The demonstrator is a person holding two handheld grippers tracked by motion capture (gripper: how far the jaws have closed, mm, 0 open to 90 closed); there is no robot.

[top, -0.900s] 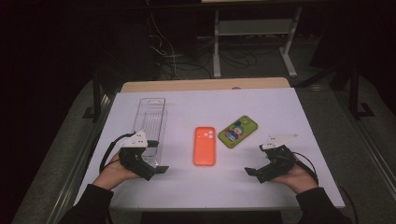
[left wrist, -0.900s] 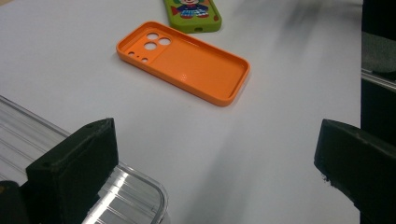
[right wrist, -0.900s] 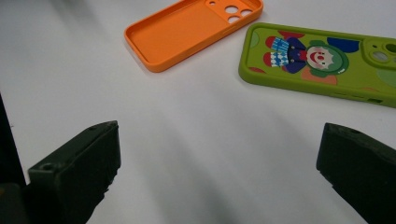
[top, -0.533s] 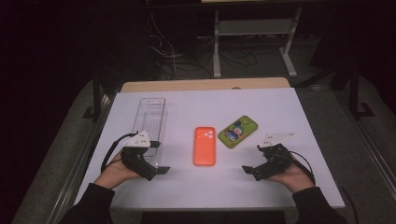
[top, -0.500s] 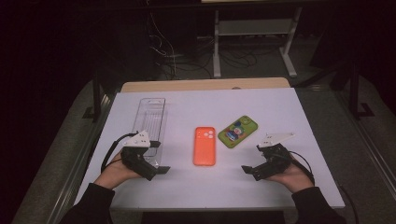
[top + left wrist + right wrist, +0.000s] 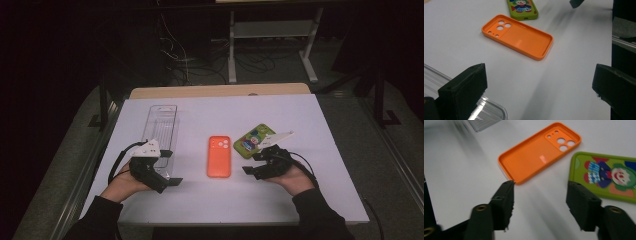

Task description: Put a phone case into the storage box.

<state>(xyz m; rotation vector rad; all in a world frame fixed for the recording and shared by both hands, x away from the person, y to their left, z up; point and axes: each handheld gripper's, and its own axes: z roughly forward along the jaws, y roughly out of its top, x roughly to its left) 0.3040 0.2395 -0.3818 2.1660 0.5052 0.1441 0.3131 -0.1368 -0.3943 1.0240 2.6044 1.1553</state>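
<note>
The orange case point(image 6: 219, 156) lies hollow side up at mid-table point(image 6: 330, 125), a rounded matte shell with camera holes, just beside the glossy green case point(image 6: 254, 140) printed with a clown. The left gripper point(image 6: 167, 175) gapes wide, empty, over the ribbed clear tray point(image 6: 161, 125). The right gripper point(image 6: 250, 169) points at the orange case, its jaws half spread on nothing. The right gripper view alone shows the orange case's point(image 6: 540, 152) inner label.

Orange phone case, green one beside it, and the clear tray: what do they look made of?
Orange phone case: probably matte plastic or silicone, with dull, even colour and moulded camera holes. Green phone case: seemingly similar plastic, smooth, with a printed clown picture. Clear tray: likely hard transparent plastic; the table shows through it and its rim catches glints.
</note>
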